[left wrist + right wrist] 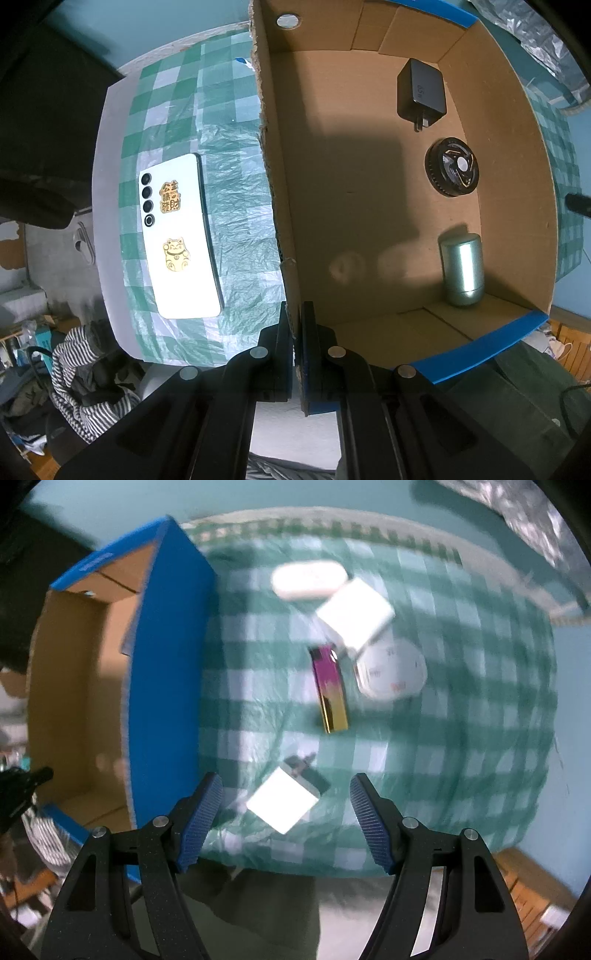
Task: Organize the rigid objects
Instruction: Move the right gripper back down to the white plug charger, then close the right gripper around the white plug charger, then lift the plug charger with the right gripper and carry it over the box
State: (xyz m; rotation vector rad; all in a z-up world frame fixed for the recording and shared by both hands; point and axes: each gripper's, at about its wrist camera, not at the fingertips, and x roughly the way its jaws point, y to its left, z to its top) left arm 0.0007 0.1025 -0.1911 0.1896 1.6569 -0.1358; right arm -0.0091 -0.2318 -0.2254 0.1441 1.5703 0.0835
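My left gripper (295,350) is shut on the near wall of an open cardboard box (273,177) with blue outer sides. Inside it lie a black charger (421,92), a black round part (451,171) and a pale green metal can (462,268). A white phone (177,236) with gold stickers lies face down on the checked cloth left of the box. My right gripper (286,808) hangs open above a white plug adapter (286,801), right of the box (166,686). Farther off lie an iridescent lighter (330,690), a white round timer (391,672), a white box (354,613) and a white oval case (308,579).
The table wears a green and white checked cloth (461,738) under clear plastic. Its near edge lies just below my right fingers. Striped clothing (85,380) and clutter lie on the floor beside the table. A crinkled silver bag (532,520) sits at the far right.
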